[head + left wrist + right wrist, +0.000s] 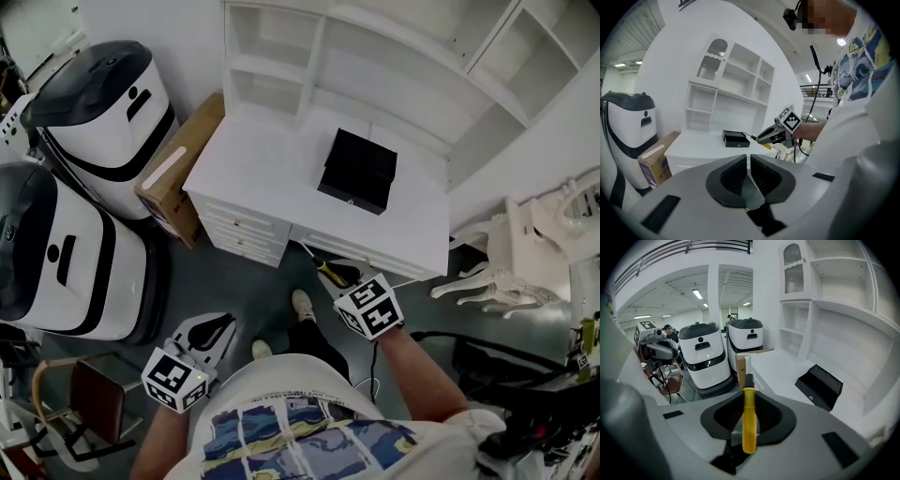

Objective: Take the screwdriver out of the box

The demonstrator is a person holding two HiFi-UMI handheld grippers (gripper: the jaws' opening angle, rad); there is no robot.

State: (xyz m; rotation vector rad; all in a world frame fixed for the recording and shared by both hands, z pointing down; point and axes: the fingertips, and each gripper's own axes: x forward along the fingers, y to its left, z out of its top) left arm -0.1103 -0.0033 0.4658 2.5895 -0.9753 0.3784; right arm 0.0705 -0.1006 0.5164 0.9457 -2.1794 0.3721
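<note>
A screwdriver (749, 420) with a yellow handle and a black collar lies lengthwise between the jaws of my right gripper (749, 394), which is shut on it. Its thin shaft (309, 253) points at the front edge of the white desk (272, 169). The black box (356, 171) sits on the desk top, apart from both grippers; it also shows as the black box (819, 386) at the right. My right gripper (337, 275) hangs just in front of the desk. My left gripper (223, 323) is low at the left, shut and empty, its jaws meeting in the left gripper (748, 161).
Two white-and-black robot bodies (94, 178) stand at the left, with a cardboard box (178, 169) leaning against the desk. Open white shelves (375, 56) rise behind the desk top. A brown chair (94, 398) is at the lower left, and white ornate furniture (534, 253) at the right.
</note>
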